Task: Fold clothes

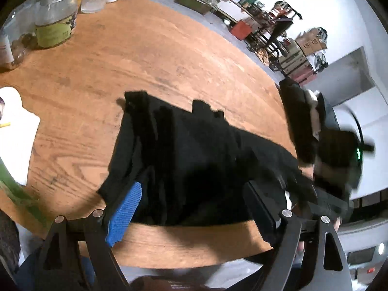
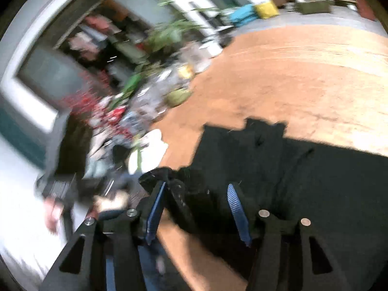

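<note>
A round wooden desk [image 1: 150, 55] fills both views, with cluttered shelving and boxes along the far wall. On it lies a black garment [image 1: 194, 160], spread from the desk's middle toward the near edge at 6 o'clock.

The left wrist view is the sharper one. It shows the left tongs [image 1: 194, 206] standing wide apart, the blue-padded finger [image 1: 125, 213] at 7 o'clock lying against the garment's near-left edge, the dark finger at 5 o'clock over its right side; whether cloth is pinched cannot be told. Only this view shows the glass jars [image 1: 54, 17] at 11 o'clock, a white sheet of paper [image 1: 17, 131] at 9 o'clock, and the other gripper [image 1: 315, 133] at 3 o'clock, blurred, over the desk's right rim.

The right wrist view is heavily smeared. It shows the right tongs [image 2: 194, 208] also parted, both blue pads [image 2: 236, 208] visible, with a bunched fold of the garment [image 2: 303, 189] rising between them. It alone shows green houseplants [image 2: 167, 31] at 11 o'clock and a blurred hand [image 2: 52, 211] at 8 o'clock.
</note>
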